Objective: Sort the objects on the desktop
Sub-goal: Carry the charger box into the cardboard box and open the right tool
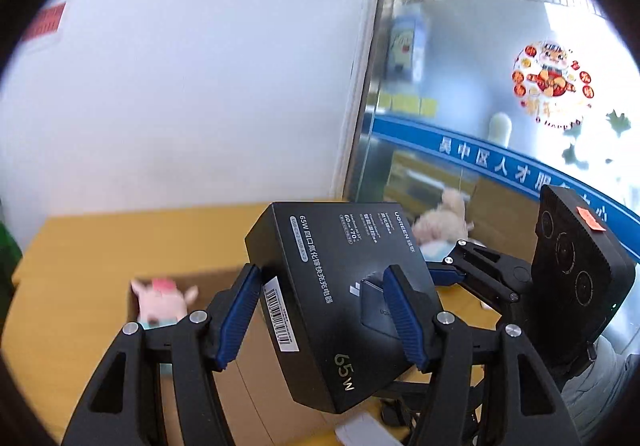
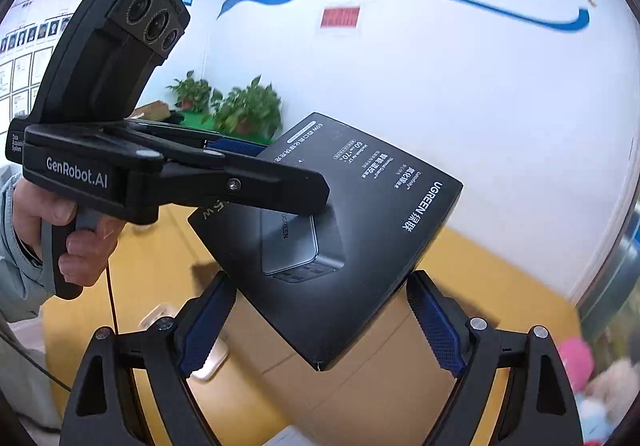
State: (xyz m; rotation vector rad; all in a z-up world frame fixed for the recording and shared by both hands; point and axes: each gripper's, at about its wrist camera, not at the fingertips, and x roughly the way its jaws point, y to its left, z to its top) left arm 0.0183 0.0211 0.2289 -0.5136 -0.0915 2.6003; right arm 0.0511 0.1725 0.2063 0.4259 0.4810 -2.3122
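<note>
Left wrist: the left hand-held gripper (image 1: 324, 318) clamps the black box (image 1: 340, 286) (UGREEN, 65W) above the yellow surface (image 1: 88, 246); a pink toy (image 1: 160, 300) lies beyond.

Right wrist: the right hand-held gripper (image 2: 320, 326) stands spread, its pads (image 2: 434, 326) clear of the box (image 2: 340, 222).

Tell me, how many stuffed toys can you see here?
2, in the left wrist view: a pink plush pig left of the black UGREEN charger box, and a beige plush toy behind it by the glass. More may be hidden.
</note>
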